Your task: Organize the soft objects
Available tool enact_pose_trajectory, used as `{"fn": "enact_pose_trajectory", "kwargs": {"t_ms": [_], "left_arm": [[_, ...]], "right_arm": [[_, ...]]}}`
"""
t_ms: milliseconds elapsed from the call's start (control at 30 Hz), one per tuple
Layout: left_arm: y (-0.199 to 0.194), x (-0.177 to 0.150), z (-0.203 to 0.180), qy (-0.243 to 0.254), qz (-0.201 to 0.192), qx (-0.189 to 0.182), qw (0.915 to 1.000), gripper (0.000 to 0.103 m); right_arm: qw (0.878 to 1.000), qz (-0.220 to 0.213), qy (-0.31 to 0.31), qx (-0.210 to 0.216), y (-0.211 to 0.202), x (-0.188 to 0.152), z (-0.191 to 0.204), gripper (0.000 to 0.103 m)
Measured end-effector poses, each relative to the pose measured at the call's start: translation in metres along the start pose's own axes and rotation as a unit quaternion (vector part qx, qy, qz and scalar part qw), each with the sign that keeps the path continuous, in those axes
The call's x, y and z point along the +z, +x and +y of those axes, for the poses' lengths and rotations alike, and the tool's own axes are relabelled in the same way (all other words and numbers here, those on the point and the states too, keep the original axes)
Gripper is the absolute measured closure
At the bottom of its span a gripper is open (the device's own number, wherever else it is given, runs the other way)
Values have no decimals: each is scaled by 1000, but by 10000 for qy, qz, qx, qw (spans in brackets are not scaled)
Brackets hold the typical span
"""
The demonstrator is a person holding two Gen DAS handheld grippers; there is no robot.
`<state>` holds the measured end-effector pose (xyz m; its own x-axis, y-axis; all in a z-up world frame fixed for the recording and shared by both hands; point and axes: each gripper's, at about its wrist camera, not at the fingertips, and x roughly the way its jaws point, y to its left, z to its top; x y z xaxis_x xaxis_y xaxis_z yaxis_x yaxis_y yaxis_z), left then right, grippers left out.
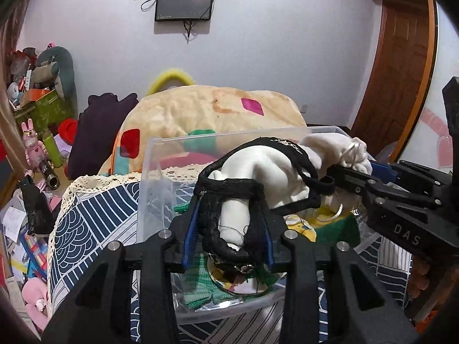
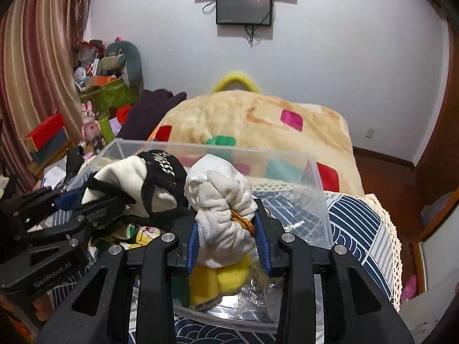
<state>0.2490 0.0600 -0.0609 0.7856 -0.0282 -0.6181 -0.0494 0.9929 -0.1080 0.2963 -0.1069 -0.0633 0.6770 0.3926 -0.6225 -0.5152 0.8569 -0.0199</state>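
You held the white plush [image 1: 266,172] clamped between both hand-held grippers, left [image 1: 229,229] and right [image 2: 226,229], above the part-filled clear bin [image 2: 318,200], not yet dropped in

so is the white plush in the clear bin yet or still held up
Held above it: the white plush toy hangs over the clear plastic bin, clamped by left gripper and right gripper.

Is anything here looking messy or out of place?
Yes. The white plush toy, tangled in black straps, is held over the clear bin by the left gripper and right gripper, not lying inside.
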Motion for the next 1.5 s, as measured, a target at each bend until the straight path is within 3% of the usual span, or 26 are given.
{"fn": "enact_pose_trajectory", "kwargs": {"t_ms": [100, 200, 367, 833, 933, 1100, 1233, 1300, 1500], "left_arm": [[-1, 1, 1, -29, -13, 6, 10000, 48], [-9, 2, 1, -32, -108, 6, 9999, 43], [-24, 3, 0, 47, -198, -36, 9998, 33], [-96, 0, -3, 143, -820, -132, 9964, 28], [-116, -4, -6, 182, -1019, -153, 9945, 27], [-149, -13, -10, 163, -1386, -261, 9899, 12], [-171, -21, -18, 255, -1628, -292, 9859, 7], [-179, -25, -21, 297, -1708, -319, 9843, 2], [-192, -41, -25, 266, -1771, -399, 9830, 2]], "right_arm": [[9999, 20, -87, -62, 0, -1, 1, 69], [9999, 24, -122, -68, -2, 0, 1, 63], [9998, -134, -147, -68, -16, 1, 1, 37], [9935, -1106, -272, 27, -99, 2, 6, 34], [9902, -1365, -294, 31, -118, -3, 11, 26], [9843, -1729, -347, 35, -143, -12, 19, 19], [9810, -1920, -273, 15, -154, -22, 20, 4], [9804, -1952, -277, 25, -157, -26, 22, 4], [9779, -2071, -293, -61, -166, -37, 26, 3]]}}
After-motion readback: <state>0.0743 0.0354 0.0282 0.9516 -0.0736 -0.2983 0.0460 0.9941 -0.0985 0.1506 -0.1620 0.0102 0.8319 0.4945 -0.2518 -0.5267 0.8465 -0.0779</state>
